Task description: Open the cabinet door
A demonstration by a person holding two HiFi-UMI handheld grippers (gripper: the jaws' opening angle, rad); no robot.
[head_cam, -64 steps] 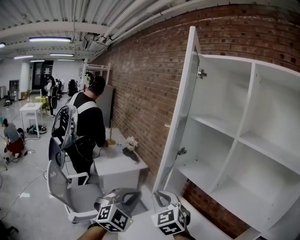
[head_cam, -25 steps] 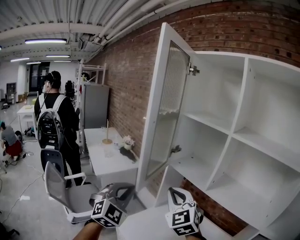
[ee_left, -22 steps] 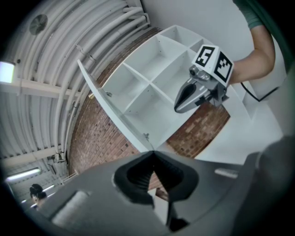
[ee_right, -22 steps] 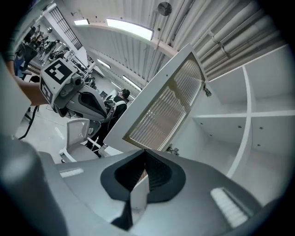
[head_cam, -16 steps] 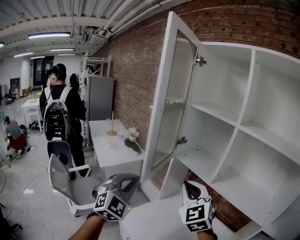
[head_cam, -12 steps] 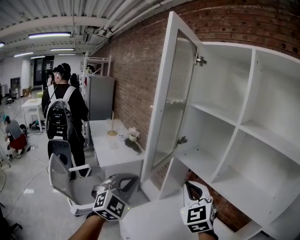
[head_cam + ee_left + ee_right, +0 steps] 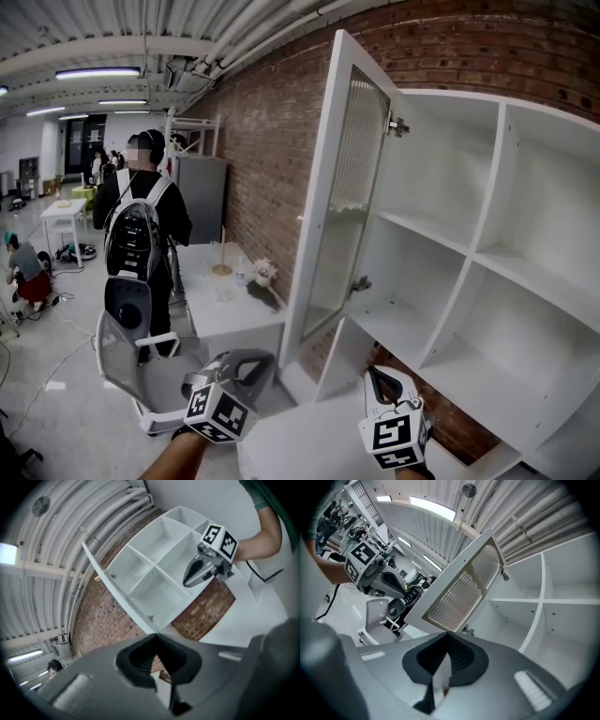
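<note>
The white cabinet (image 7: 487,272) stands against the brick wall, its shelves bare. Its ribbed-glass door (image 7: 342,197) is swung wide open to the left, hinged at the cabinet's left wall. It also shows in the right gripper view, door (image 7: 461,590), and in the left gripper view, door (image 7: 117,604). My left gripper (image 7: 267,359) is low, left of the door's bottom corner, shut on nothing. My right gripper (image 7: 374,372) is below the open compartment, shut and empty, clear of the door. Each gripper sees the other: right gripper (image 7: 187,581), left gripper (image 7: 410,591).
A person with a backpack (image 7: 141,225) stands left, beside a grey office chair (image 7: 127,352). A white table (image 7: 220,305) with a small vase sits by the brick wall (image 7: 272,141). A white surface (image 7: 300,441) lies under my grippers.
My right gripper has shifted slightly to the right below the cabinet. The door stays wide open. The person with the backpack has stepped nearer the chair. My left gripper has kept still.
</note>
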